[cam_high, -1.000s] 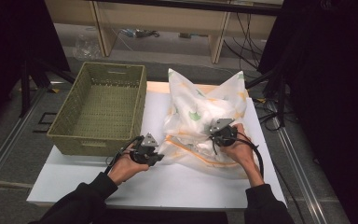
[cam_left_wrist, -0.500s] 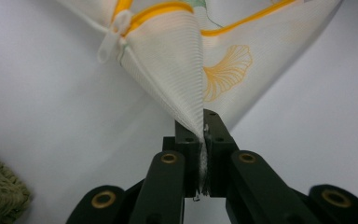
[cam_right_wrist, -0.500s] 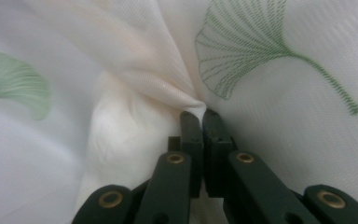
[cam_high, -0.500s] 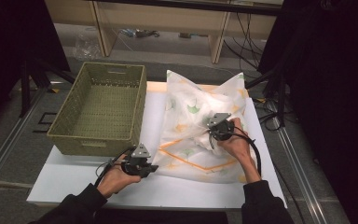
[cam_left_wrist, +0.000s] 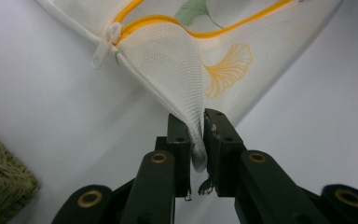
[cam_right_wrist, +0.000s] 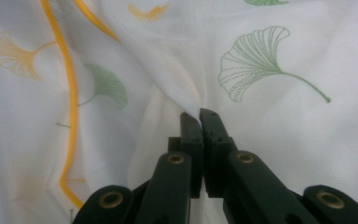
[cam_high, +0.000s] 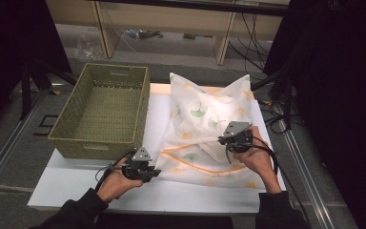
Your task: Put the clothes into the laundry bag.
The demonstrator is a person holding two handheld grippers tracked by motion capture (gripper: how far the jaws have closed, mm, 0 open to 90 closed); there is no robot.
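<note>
Where the white table top (cam_high: 76, 183) meets its near edge, a person's two forearms come in, each hand holding a gripper. A white mesh laundry bag (cam_high: 209, 129) printed with green and orange ginkgo leaves lies on the right half of the table, its far corners standing up in two points and its orange zipper line (cam_high: 190, 160) curving across the near part. The left gripper (cam_high: 145, 172) sits at the bag's near left corner; in the left gripper view (cam_left_wrist: 196, 135) its jaws are nearly closed, pinching a fold of mesh between them, with the white zipper pull (cam_left_wrist: 103, 43) lying just beyond on the table. The right gripper (cam_high: 229, 145) rests on the bag's right side; in the right gripper view (cam_right_wrist: 200, 122) its jaws are pressed together on a raised ridge of the thin fabric beside a green leaf print (cam_right_wrist: 256, 60). An olive woven basket (cam_high: 76, 136) stands on the left of the table, just beside the bag. The table stands on a grey floor with metal rails at both sides; beyond it are pale wooden shelf frames (cam_high: 162, 28), loose black cables (cam_high: 255, 28) and a crumpled clear plastic bag (cam_high: 88, 45); dark curtains close the room at left and right.
</note>
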